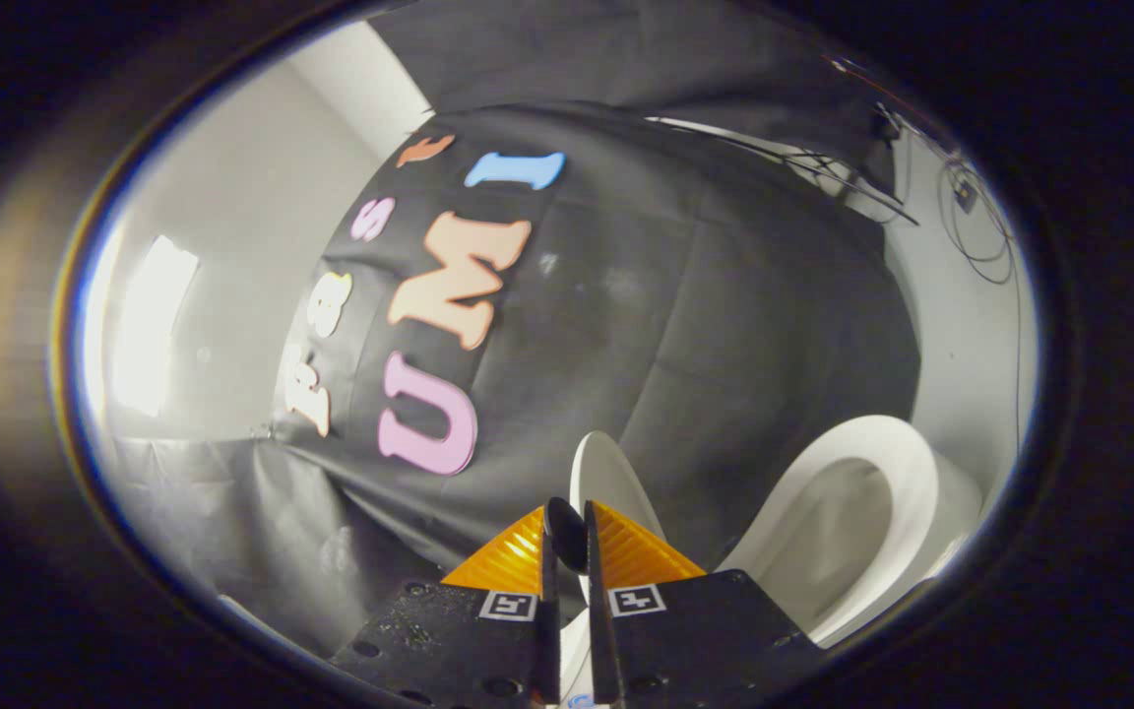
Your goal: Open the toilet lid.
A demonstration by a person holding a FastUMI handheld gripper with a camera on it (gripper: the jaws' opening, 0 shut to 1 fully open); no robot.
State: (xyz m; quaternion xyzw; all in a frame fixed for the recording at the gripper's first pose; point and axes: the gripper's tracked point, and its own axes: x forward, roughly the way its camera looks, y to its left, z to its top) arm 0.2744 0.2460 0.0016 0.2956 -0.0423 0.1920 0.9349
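Toilet lid raised on edge, rim pinched between gripper fingers beside open bowl; keep pinch firm, tip fully past vertical before letting go.

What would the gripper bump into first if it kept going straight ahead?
The gripper is already clamped on the raised toilet lid, whose edge sits between its fingers. Beyond the lid, the black cloth wall looks next, though depth is unclear.

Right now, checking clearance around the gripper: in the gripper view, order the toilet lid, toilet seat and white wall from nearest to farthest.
1. Toilet lid, pinched between the fingers of the gripper.
2. Toilet seat, off beside the fingers.
3. White wall, far beyond the black cloth.
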